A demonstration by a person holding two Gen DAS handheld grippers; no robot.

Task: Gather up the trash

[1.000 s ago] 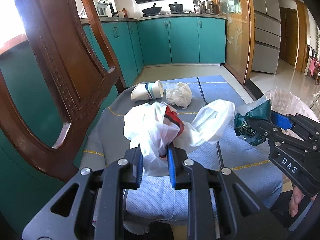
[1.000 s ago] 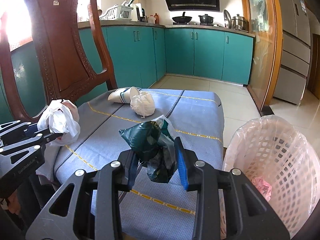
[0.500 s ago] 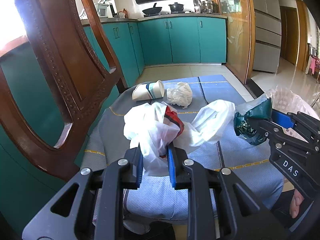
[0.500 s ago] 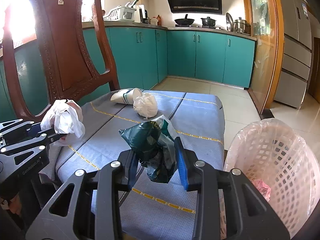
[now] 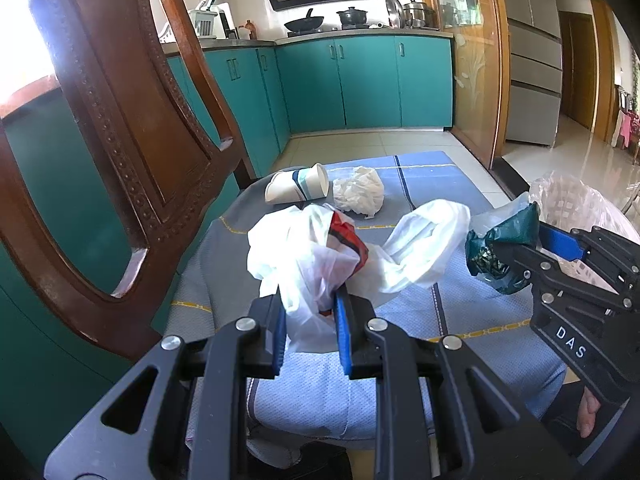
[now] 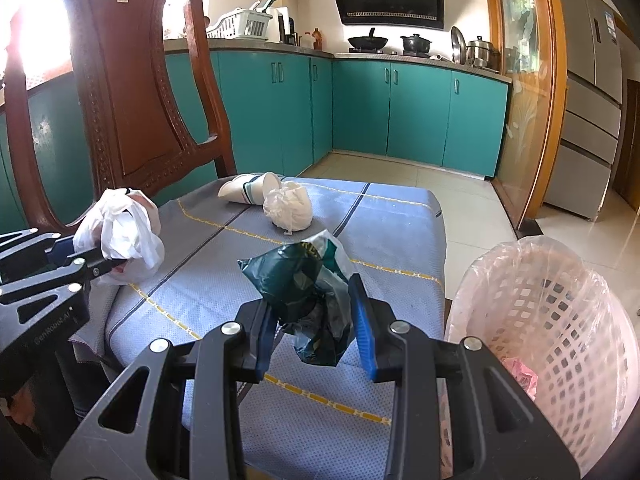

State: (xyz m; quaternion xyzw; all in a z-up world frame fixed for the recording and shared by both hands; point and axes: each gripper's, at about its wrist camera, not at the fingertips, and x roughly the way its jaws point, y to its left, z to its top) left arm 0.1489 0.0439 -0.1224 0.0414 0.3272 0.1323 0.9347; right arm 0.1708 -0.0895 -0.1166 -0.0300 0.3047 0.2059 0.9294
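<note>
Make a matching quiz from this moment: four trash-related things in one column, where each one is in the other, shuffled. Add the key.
Things:
1. white bag
2. green bag
3. paper cup
4. basket

Places:
A. lying on its side on the table, beside the crumpled paper
B. clamped in the right tool
C. on the floor beside the table's right edge
D. clamped in the left tool

Pairs: 1-D, 2-B, 3-A, 4-C
</note>
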